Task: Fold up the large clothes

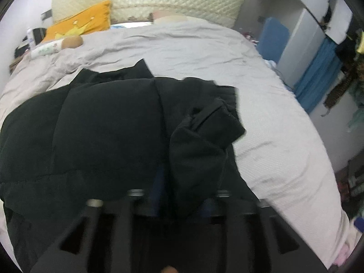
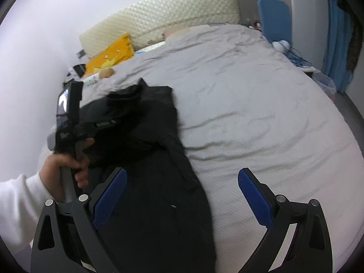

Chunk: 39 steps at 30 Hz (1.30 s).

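Two tools work over a bed (image 2: 261, 113) covered in a grey quilt. At the left, the left tool (image 1: 179, 195), held in the person's left hand (image 2: 66, 166), is clamped on a bunched fold of the black garment (image 1: 102, 132), which lies spread across the bed's left side. Further right, the right tool (image 2: 182, 195) hovers above the garment's edge with its blue pads (image 2: 254, 195) wide apart.

One black garment (image 1: 102, 125), one orange pillow (image 1: 79, 22), two grippers (image 2: 182, 195).
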Available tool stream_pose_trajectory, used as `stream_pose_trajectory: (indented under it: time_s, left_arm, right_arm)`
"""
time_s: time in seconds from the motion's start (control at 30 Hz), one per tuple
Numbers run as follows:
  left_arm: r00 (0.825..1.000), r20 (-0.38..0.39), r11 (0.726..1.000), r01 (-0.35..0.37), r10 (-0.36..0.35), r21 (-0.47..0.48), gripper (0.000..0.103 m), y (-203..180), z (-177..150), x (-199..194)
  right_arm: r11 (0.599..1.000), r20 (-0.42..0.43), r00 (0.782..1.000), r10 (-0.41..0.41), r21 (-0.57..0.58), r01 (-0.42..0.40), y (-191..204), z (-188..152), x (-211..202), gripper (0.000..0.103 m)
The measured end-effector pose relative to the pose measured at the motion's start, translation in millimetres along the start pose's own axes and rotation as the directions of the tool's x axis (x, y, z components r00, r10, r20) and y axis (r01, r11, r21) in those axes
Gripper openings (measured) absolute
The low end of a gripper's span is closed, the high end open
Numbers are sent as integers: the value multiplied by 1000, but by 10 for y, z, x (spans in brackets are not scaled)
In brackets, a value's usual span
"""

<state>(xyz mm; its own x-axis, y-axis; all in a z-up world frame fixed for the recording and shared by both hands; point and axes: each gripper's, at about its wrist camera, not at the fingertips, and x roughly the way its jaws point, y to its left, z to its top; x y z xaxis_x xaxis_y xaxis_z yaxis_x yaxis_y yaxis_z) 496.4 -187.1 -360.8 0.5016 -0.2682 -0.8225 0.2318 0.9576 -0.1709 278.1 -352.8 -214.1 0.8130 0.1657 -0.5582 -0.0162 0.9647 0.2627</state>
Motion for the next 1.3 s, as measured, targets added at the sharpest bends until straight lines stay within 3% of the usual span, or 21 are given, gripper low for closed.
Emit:
stream_pose_trajectory:
  time_s: [0.1,0.27,0.43,0.5,0.57,0.77,0.9,1.0,1.1,1.3]
  left_arm:
    - [999,33,999,-2,1,46,84,17,-2,-228]
    - [999,48,998,-6,8,-55,84,415,33,-550]
    - [989,58,987,-130,136,-96,84,1018,86,-799]
    - [980,52,977,-188,193,-98,84,1266,87,-837]
    - [975,42,970,-214,220,-114,84,1502,81,-842]
    - [964,14,953,-261,266,-155,84,2095,119,-685]
    - [958,-16,945,-284,285,-160,84,2358,146,-418]
    - [964,-31,950,-264,263,-167,85,2509,146,-255]
    - [957,-57,945,-288,283,-152,86,2541,147,-106]
    - [961,-67,946,-275,267,-171,87,2638,168,146]
  right_arm:
    - [999,29,999,17,-31,-16,202,120,-31,99]
    - [996,47,997,67,-59,-65,556,371,88,99]
    - [990,51,993,108,-100,-102,896,595,422,97]
    - [988,40,993,114,-114,-109,1018,674,630,92]
    - [986,25,993,118,-122,-114,1115,754,829,77]
    - [981,-23,995,99,-164,-101,1387,906,1611,47]
    - [983,-45,997,62,-169,-68,1410,936,2033,45]
    - [984,-76,996,40,-169,-52,1387,947,2308,45]
    - [982,-93,995,32,-183,-48,1373,925,2499,45]
    - [980,-98,995,15,-198,-34,1322,884,2803,42]
